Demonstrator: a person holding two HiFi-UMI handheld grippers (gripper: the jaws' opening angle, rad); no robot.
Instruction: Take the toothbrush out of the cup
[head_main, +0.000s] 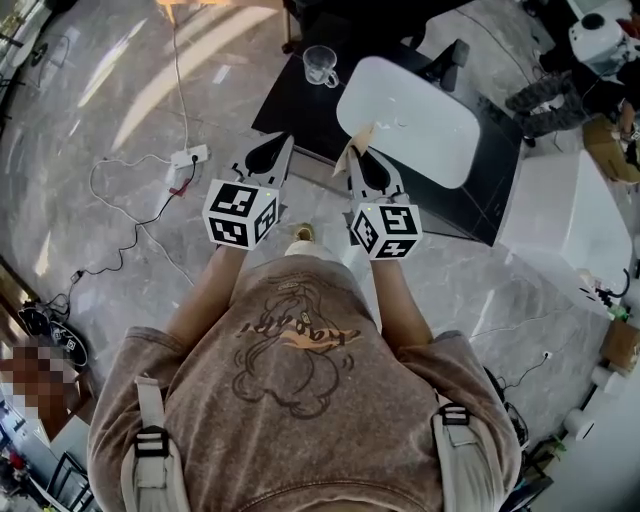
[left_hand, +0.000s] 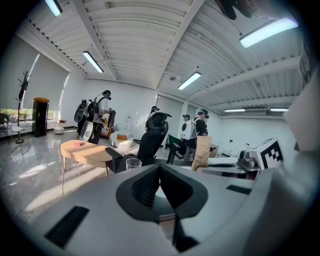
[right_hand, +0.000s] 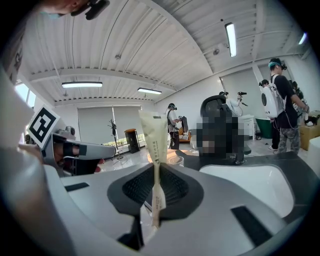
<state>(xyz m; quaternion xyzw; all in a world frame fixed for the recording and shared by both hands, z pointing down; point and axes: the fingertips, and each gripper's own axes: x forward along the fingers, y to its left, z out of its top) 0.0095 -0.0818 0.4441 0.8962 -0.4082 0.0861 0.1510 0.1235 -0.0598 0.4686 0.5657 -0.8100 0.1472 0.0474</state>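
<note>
A clear glass cup (head_main: 320, 65) stands alone on the far part of the black table (head_main: 290, 105), and nothing shows inside it. My right gripper (head_main: 356, 152) is shut on a toothbrush in a pale paper wrapper (head_main: 358, 138), which sticks up from between the jaws (right_hand: 154, 145). It hovers at the table's near edge, short of the cup (right_hand: 175, 161). My left gripper (head_main: 282, 145) is beside it, jaws together with nothing between them. The left gripper view shows the cup (left_hand: 133, 163) ahead and the wrapped toothbrush (left_hand: 202, 152) off to the right.
A white oval board (head_main: 410, 115) lies on the black table right of the cup, with an office chair (head_main: 447, 62) behind it. A power strip (head_main: 190, 157) and cables trail over the marble floor at left. A white box (head_main: 565, 220) stands at right. Several people are in the background.
</note>
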